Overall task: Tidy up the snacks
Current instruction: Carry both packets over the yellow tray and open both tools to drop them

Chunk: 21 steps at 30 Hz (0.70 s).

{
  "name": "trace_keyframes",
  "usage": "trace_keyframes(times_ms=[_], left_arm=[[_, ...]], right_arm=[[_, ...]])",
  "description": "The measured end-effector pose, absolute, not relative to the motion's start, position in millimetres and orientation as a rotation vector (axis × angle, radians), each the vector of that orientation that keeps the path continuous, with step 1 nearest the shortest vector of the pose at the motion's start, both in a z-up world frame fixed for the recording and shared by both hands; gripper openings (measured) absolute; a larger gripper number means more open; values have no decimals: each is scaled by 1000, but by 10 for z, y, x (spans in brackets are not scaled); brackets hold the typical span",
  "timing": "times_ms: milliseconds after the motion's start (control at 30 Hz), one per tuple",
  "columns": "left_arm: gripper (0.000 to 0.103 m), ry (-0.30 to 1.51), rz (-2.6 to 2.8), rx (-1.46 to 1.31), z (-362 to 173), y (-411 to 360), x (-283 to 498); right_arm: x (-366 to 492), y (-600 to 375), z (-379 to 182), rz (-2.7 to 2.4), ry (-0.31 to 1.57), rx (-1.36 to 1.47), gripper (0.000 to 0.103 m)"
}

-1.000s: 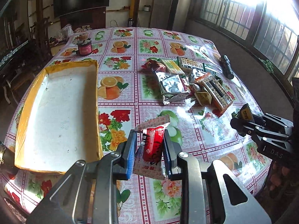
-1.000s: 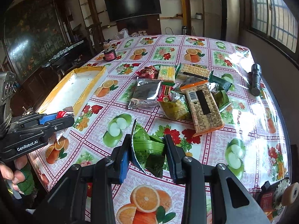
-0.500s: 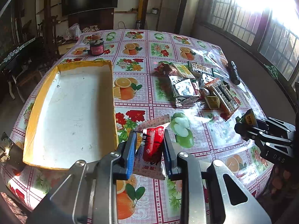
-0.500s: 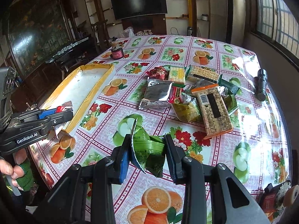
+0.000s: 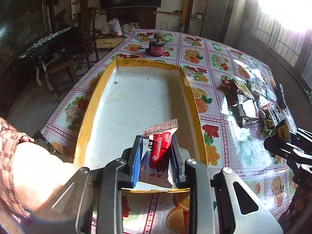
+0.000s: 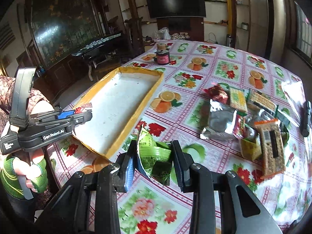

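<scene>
The left gripper has its blue-padded fingers pinched on a red-and-white snack packet, held upright with its crimped top edge poking out above the pads. The packet hangs over the near end of the yellow-rimmed tray, whose white floor stretches away toward the far side of the table — whether the packet's lower edge touches the tray floor is hard to judge from this angle.

The right gripper is likewise clamped, its fingers squeezing a crumpled green snack packet above the fruit-patterned cloth, just right of the tray's near right corner.

Farther right lies the heap of remaining snacks — a silver foil pouch, a long orange-edged cracker pack and several smaller wrappers, overlapping one another. A black flashlight rests at the right edge of the table. Beyond the tray's far end stands a small dark jar.
</scene>
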State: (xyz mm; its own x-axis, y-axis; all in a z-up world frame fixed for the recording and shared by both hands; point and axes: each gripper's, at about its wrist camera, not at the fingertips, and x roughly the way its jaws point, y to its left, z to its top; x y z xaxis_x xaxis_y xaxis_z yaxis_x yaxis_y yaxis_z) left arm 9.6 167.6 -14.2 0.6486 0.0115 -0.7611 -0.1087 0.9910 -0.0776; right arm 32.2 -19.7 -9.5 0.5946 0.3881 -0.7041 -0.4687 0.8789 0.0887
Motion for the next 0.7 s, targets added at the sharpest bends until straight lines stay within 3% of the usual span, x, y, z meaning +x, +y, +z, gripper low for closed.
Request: trace_keyframes(times_ms=[300,700], left_arm=[[28,913,103,-122,-340,1889,253],[31,994,169,-132,-607,2127,325]], right_arm=[[739,536,-93,664,826,-86,34],[1196,1106,-675,704,997,-135,35]])
